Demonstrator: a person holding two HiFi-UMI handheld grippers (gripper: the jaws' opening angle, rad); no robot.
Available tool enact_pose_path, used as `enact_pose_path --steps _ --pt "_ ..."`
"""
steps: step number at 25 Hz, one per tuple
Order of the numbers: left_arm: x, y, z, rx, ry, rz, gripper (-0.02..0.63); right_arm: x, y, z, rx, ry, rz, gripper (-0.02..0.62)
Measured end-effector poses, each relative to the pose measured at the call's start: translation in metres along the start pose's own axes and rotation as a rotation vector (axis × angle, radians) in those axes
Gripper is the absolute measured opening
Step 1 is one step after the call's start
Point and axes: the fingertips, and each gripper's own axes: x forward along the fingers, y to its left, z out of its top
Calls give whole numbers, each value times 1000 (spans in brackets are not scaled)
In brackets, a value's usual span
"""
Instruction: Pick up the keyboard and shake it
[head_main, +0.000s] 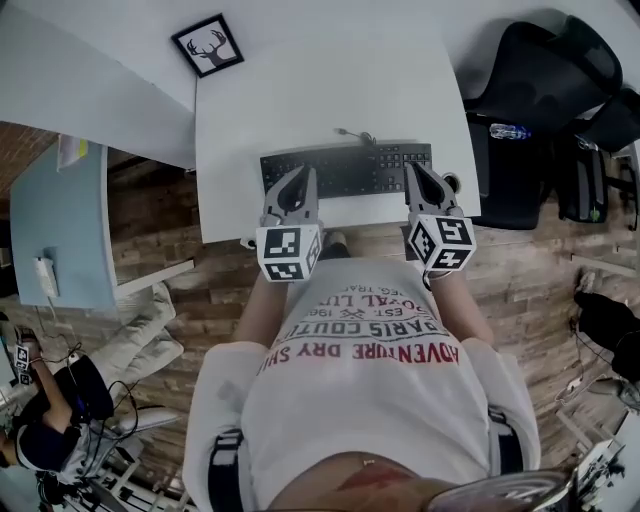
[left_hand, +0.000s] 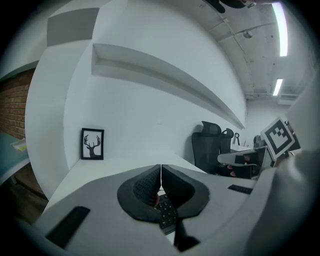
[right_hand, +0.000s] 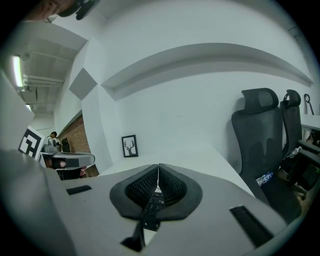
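Note:
A black keyboard (head_main: 350, 168) lies flat on the white desk (head_main: 300, 95), close to its near edge. My left gripper (head_main: 303, 172) is over the keyboard's left end, jaws shut tip to tip with nothing between them. My right gripper (head_main: 413, 169) is over the right end, shut the same way and empty. In the left gripper view the closed left gripper (left_hand: 161, 168) shows keyboard keys (left_hand: 167, 212) just below it. Under the closed right gripper (right_hand: 158, 166) in the right gripper view, keyboard keys (right_hand: 150, 205) show as well. Whether either gripper touches the keyboard is unclear.
A framed deer picture (head_main: 208, 45) stands at the desk's far left corner. The keyboard's cable (head_main: 352, 134) runs toward the back. Black office chairs (head_main: 540, 80) and a water bottle (head_main: 510, 131) are on the right. A light blue table (head_main: 60, 230) is on the left.

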Motion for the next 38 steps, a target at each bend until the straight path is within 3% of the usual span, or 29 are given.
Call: enact_pose_path --steps 4,11,15,20,22,23,25,27,33,38 --pt "16 30 -9 -6 37 7 27 25 1 -9 32 39 5 26" --pt "41 82 -46 -103 144 82 27 67 -10 -26 -5 99 1 26" --pt "37 80 -58 -147 167 62 28 65 -25 -30 -30 125 -17 26" --pt "34 87 -83 -173 216 60 34 71 -50 -52 63 198 -24 28" --pt "34 90 -98 -178 260 62 171 73 -57 -70 79 255 -3 29" --pt "35 93 -106 -191 282 65 210 73 -60 -78 78 281 10 46" --pt "36 103 -122 -222 324 86 260 73 -69 -93 57 331 31 215" --pt "36 117 -138 -248 370 111 300 73 -81 -106 31 368 28 252" --pt "41 144 -175 -267 511 101 342 76 -123 -135 37 482 15 284" --pt "54 152 -188 -295 569 41 345 87 -133 -155 51 573 46 284"
